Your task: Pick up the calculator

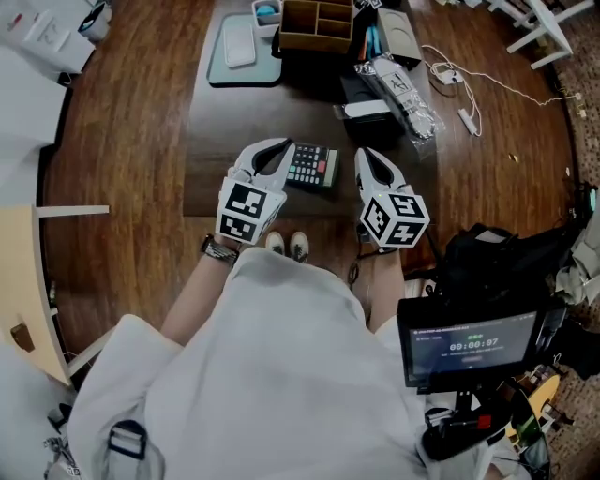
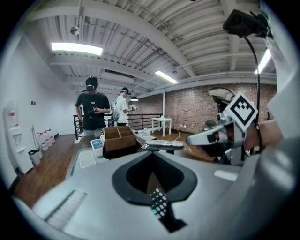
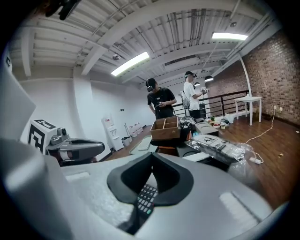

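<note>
Left tool (image 1: 284,156) and right tool (image 1: 367,157) both clenched, empty.
Calculator (image 1: 312,166) lies on counter (image 1: 242,117) between them, just beside left tool's tip.

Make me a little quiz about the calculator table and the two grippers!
1. True or false: the calculator lies between the left gripper and the right gripper.
2. Pick one: what stands at the far end of the table? A) wooden organizer box B) kettle C) football
3. Fill the gap: both grippers' jaws are ____ (open or shut).

Key: 1 true; 2 A; 3 shut.
</note>
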### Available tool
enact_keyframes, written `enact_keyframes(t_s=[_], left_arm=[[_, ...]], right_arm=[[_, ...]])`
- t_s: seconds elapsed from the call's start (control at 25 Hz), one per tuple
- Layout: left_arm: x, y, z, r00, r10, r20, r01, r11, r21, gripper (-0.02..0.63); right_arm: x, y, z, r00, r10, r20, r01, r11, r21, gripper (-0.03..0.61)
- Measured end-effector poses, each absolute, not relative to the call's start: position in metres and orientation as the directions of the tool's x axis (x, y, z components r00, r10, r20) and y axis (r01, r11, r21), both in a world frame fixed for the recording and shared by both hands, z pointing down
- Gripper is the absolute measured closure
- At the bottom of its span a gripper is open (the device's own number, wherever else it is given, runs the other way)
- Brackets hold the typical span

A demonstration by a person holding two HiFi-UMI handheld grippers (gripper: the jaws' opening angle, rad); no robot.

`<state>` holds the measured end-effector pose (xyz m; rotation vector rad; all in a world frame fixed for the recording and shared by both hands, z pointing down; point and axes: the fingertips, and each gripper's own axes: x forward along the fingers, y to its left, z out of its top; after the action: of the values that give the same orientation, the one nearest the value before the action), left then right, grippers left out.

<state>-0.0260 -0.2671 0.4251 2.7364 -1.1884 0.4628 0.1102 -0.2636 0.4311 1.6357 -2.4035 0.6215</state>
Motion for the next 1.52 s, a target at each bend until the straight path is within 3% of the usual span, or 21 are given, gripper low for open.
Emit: enact_keyframes(t_s=[0.64, 0.8, 1.12, 1.52], left_arm=[[-0.036, -0.257, 0.475, 0.684, -0.589, 0.431, -0.705, -0.685, 0.184, 0.505], [-0.039, -0.258, 0.495, 0.696, -0.559, 0.45, -0.704, -0.653, 0.279, 0.495], [-0.05, -0.266, 0.544, 0.66, -0.565, 0.496, -0.735, -0.346, 0.584, 0.425], [-0.049, -0.261, 0.593, 0.597, -0.527, 0.606, -0.759, -0.124, 0.64, 0.41]], right_arm=[[0.102, -0.245, 0.512, -0.38, -0.745, 0.548, -0.922, 0.255, -0.292, 0.575], [0.099, -0.245, 0.527, -0.387, -0.698, 0.603, -0.921, 0.264, -0.286, 0.514], [0.105, -0.264, 0.544, -0.497, -0.636, 0.591, -0.851, 0.223, -0.476, 0.431], [0.111, -0.299, 0.596, -0.569, -0.488, 0.663, -0.817, 0.243, -0.523, 0.428]])
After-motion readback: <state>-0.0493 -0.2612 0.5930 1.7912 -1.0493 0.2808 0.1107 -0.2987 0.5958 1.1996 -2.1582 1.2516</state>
